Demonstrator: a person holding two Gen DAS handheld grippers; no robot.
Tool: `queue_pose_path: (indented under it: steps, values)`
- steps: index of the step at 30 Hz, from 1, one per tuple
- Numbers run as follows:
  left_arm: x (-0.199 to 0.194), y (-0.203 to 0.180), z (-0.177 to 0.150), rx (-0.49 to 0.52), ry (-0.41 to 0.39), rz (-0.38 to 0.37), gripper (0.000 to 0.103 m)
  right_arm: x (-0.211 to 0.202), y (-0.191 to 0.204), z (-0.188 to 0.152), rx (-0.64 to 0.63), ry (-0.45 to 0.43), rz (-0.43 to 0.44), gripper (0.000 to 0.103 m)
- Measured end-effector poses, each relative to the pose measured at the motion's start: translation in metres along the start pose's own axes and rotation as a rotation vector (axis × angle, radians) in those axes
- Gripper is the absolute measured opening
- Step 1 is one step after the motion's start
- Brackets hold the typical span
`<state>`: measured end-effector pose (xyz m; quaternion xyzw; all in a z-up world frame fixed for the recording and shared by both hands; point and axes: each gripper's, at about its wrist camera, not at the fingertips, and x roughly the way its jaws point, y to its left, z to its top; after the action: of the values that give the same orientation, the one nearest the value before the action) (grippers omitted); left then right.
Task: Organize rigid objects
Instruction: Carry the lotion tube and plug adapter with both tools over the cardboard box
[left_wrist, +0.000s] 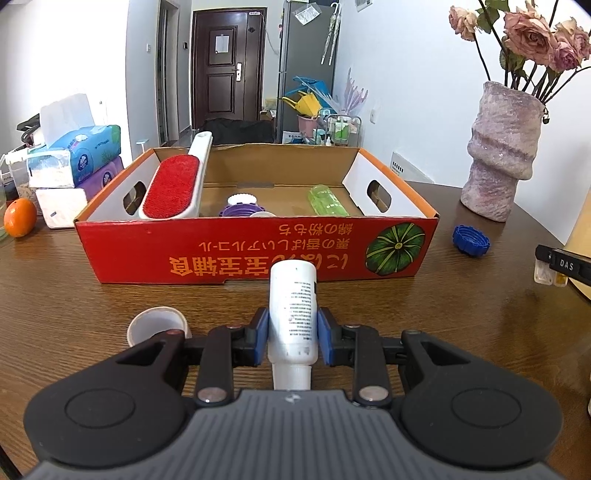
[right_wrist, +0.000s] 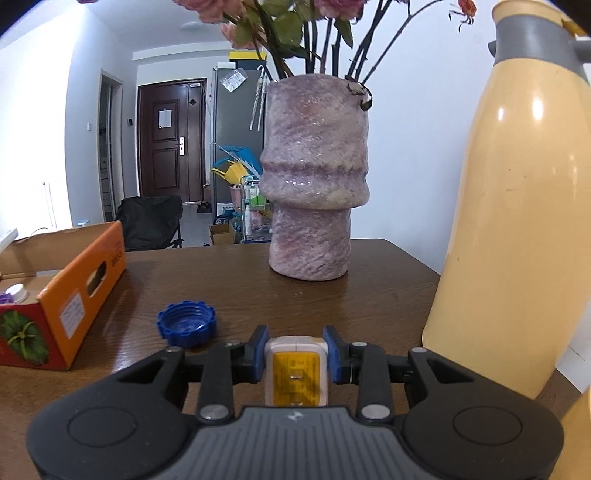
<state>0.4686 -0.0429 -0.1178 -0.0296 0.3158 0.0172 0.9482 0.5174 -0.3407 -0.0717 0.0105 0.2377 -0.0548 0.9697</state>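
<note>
My left gripper (left_wrist: 291, 338) is shut on a white bottle (left_wrist: 293, 310) with small print, held just in front of a red cardboard box (left_wrist: 255, 251). Inside the box lie a red lint brush (left_wrist: 173, 186), a green bottle (left_wrist: 328, 201) and a purple lid (left_wrist: 236, 211). My right gripper (right_wrist: 296, 350) is shut on a white and yellow plug adapter (right_wrist: 296, 373), low over the table. A blue cap (right_wrist: 187, 324) lies on the wood just left of it; the same blue cap (left_wrist: 470, 240) shows right of the box. The right gripper's tip (left_wrist: 550, 269) with the adapter shows at the far right edge.
A white cup (left_wrist: 157, 323) lies on its side near my left fingers. A purple vase (right_wrist: 314, 177) with roses stands behind the blue cap, a tall cream jug (right_wrist: 517, 221) on the right. Tissue packs (left_wrist: 74, 158) and an orange (left_wrist: 20, 217) sit left of the box.
</note>
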Motion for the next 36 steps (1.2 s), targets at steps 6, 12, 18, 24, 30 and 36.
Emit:
queue_pose_path:
  steps: [6, 12, 18, 24, 30, 36]
  values:
    - [-0.009, 0.008, -0.004, -0.007, -0.005, 0.001, 0.028, -0.025, 0.012, -0.010, -0.012, -0.016, 0.020, 0.031]
    - [-0.022, 0.016, -0.010, -0.014, -0.013, -0.008, 0.028, -0.057, 0.037, -0.021, -0.050, -0.038, 0.079, 0.031]
    - [-0.039, 0.021, -0.016, -0.015, -0.026, -0.023, 0.028, -0.084, 0.059, -0.031, -0.069, -0.047, 0.138, 0.031]
    - [-0.055, 0.027, -0.021, -0.020, -0.041, -0.032, 0.028, -0.110, 0.077, -0.039, -0.069, -0.057, 0.189, 0.031]
    - [-0.071, 0.032, -0.026, -0.023, -0.060, -0.036, 0.028, -0.132, 0.092, -0.047, -0.071, -0.067, 0.229, 0.031]
    - [-0.084, 0.036, -0.028, -0.028, -0.074, -0.042, 0.028, -0.150, 0.106, -0.051, -0.072, -0.082, 0.264, 0.031]
